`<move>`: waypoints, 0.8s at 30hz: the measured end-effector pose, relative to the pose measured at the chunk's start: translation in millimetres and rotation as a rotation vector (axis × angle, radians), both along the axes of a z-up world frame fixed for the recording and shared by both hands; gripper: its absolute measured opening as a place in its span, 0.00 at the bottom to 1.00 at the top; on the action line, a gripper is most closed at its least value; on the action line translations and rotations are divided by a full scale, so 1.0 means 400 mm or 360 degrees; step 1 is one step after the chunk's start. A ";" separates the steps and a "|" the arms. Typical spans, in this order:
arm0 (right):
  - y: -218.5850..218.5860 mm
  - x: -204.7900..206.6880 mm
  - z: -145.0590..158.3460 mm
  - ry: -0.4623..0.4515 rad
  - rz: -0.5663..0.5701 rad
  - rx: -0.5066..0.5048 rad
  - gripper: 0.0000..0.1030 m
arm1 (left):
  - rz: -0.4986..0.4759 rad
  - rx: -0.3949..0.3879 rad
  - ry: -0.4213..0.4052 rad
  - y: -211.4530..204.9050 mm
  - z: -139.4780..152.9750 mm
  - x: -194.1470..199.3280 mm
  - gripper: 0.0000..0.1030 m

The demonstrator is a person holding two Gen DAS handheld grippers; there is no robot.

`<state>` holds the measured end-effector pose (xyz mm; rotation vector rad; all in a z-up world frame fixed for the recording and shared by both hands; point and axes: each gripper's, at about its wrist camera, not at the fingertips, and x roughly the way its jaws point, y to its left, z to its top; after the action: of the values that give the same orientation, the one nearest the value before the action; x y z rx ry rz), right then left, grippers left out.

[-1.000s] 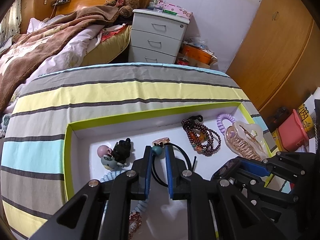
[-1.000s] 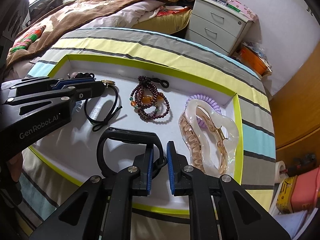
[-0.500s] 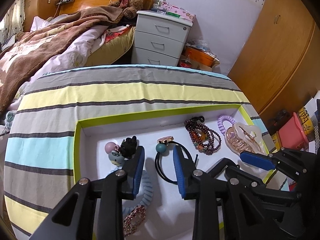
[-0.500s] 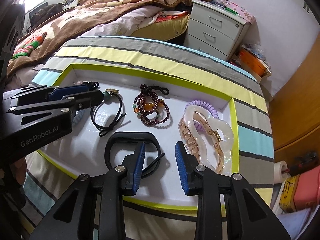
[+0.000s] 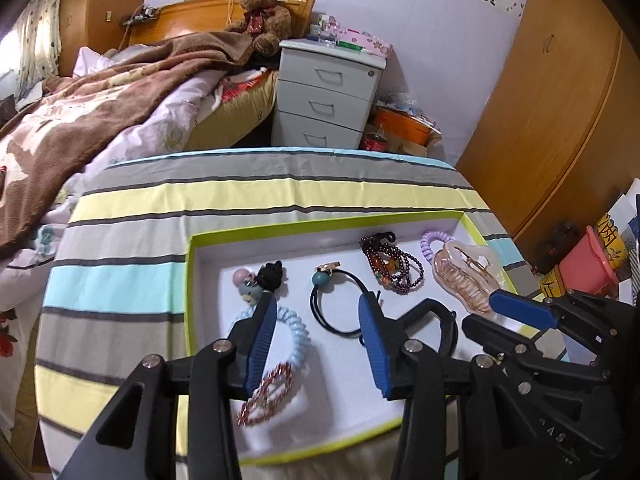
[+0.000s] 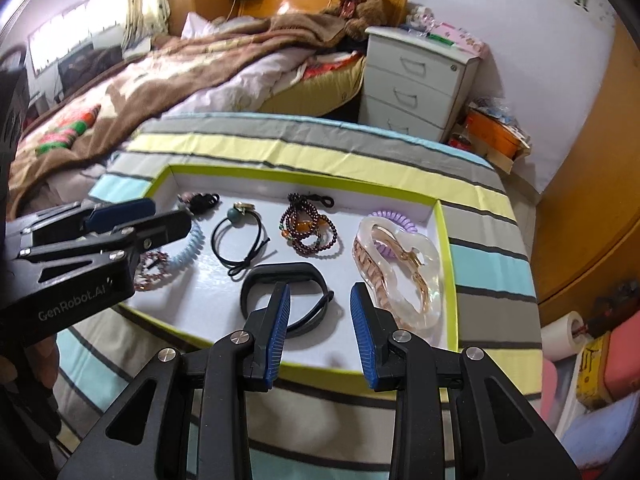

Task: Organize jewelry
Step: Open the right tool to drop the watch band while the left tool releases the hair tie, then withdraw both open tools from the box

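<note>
A white tray with a lime rim [image 5: 320, 222] [image 6: 304, 178] lies on the striped cloth. In it are a black hair tie with a teal bead [image 5: 338, 304] [image 6: 240, 236], a dark bead bracelet [image 5: 392, 264] [image 6: 310, 228], a clear claw clip [image 5: 466, 276] [image 6: 400, 268], a purple coil tie [image 5: 434, 238] [image 6: 386, 216], a black wristband [image 6: 286, 292], a pale blue coil tie [image 5: 298, 334], a red bead bracelet [image 5: 268, 394] and character hair ties [image 5: 260, 280]. My left gripper [image 5: 316, 308] is open above the tray. My right gripper [image 6: 320, 294] is open over the wristband.
The striped cloth [image 5: 256, 196] covers a round table. Behind it are a bed with a brown blanket [image 5: 100, 112], a white drawer unit [image 5: 328, 96] and a teddy bear [image 5: 264, 12]. Wooden wardrobe doors [image 5: 560, 92] stand at the right. Pink and yellow containers [image 5: 588, 268] sit low at the right.
Both grippers have opened and drawn back and up from the tray. The left let go of the black hair tie, the right let go of the black wristband; both lie in the tray.
</note>
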<state>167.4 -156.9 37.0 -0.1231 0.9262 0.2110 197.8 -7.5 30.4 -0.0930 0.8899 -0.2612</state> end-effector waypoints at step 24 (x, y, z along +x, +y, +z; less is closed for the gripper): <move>-0.046 -0.184 0.020 -0.0302 -0.0130 0.0180 0.40 | 0.0196 0.0210 -0.0187 -0.009 0.029 -0.228 0.53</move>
<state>93.7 -175.5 44.9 -0.0002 0.7274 0.1722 106.4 -10.9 42.1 -0.0097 0.7791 -0.0917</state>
